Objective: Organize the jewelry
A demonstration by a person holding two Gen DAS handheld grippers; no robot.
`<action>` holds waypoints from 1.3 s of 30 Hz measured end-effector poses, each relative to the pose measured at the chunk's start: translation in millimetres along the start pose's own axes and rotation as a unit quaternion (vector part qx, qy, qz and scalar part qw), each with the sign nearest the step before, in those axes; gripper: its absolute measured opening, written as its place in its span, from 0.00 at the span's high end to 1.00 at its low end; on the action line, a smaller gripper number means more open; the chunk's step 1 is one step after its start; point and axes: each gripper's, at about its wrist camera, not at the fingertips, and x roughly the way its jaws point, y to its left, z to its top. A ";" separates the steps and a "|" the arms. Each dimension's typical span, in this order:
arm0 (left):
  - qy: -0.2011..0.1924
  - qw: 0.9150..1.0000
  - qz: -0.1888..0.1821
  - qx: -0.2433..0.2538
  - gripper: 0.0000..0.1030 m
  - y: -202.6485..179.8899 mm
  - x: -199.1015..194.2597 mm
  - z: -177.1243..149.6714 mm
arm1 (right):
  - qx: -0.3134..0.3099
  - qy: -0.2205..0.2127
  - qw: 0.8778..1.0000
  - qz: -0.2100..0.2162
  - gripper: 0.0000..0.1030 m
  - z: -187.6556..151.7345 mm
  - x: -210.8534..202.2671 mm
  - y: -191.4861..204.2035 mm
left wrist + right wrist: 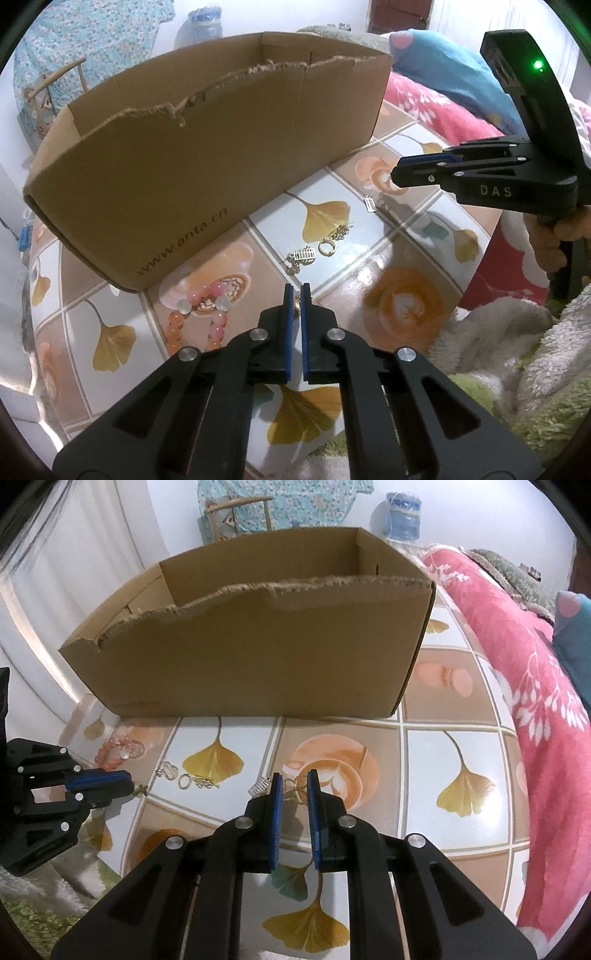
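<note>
An open cardboard box (177,155) stands on the tiled tabletop; it also shows in the right wrist view (251,657). Before it lie a pink bead bracelet (207,314), a gold ring (327,246), gold charms (303,256) and a small silver charm (370,203). My left gripper (296,291) is nearly shut around a small gold piece (296,304) between its pads. My right gripper (295,779) is partly open, its jaws on either side of a gold chain piece (293,792) on the table. The ring (184,782) and bracelet (118,753) lie to its left.
A pink floral blanket (535,701) runs along the table's right edge. A fluffy green-white throw (517,369) lies at the near edge. A water jug (402,515) and a wooden chair (236,513) stand behind the box.
</note>
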 end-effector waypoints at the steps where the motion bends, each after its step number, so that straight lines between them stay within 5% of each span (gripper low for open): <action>1: -0.002 1.000 0.001 0.001 0.98 -0.4 -1.9 0.0 | -0.001 -0.003 1.000 0.000 0.87 -0.8 -2.0 0.7; 11: -0.012 1.000 -0.004 0.000 1.00 1.4 -15.1 -4.4 | -0.010 -0.024 1.000 0.005 0.87 -5.3 -17.7 9.5; 17: -0.003 1.000 0.003 0.021 0.83 -5.8 1.5 0.0 | -0.015 -0.020 1.000 0.014 0.87 -1.8 -15.4 14.2; 39: 0.054 0.997 0.003 0.059 0.93 -16.0 31.7 12.3 | 0.003 -0.020 0.999 0.044 0.87 -4.2 -5.4 1.2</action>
